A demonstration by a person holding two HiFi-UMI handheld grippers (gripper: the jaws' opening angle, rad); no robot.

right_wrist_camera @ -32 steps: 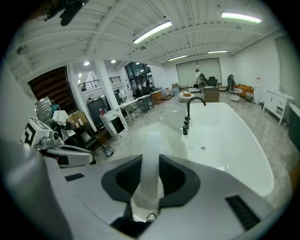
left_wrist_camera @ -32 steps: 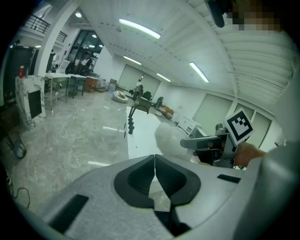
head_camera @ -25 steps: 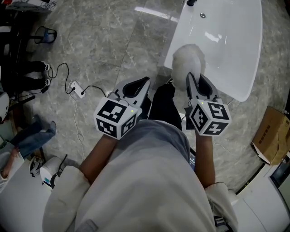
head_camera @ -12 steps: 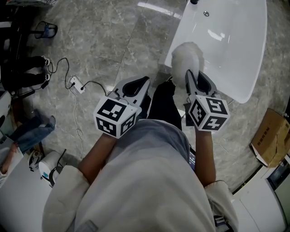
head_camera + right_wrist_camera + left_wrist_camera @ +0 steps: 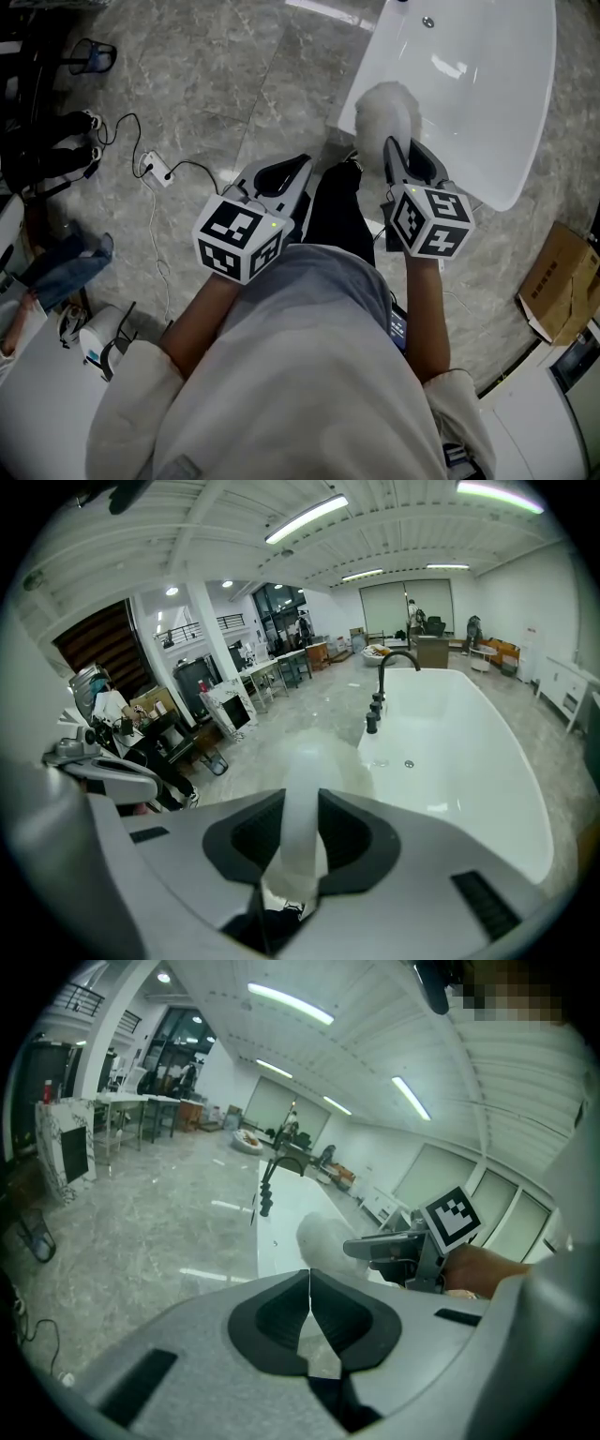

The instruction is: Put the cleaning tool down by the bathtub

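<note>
**A:** Where's the cleaning tool (image 5: 387, 117) at right now?

**B:** It's in the right gripper (image 5: 405, 161). The jaws are clamped on its white handle, and the fluffy head pokes out over the near-left rim of the bathtub (image 5: 487, 94). The head looks light and squishy. The handle looks stiff and smooth, so I'd guess it could slip, and holding it by the handle seems right.

**A:** And the left gripper (image 5: 278, 178)?

**B:** Jaws pinched together with nothing in them, hanging to the left of the right one.

**A:** Any room to set it down?

**B:** Plenty of bare grey floor (image 5: 216, 84) left of the tub edge. A power strip (image 5: 155, 173) lies further left and a cardboard box (image 5: 561, 281) sits off to the right, both well apart from the tool.
</note>
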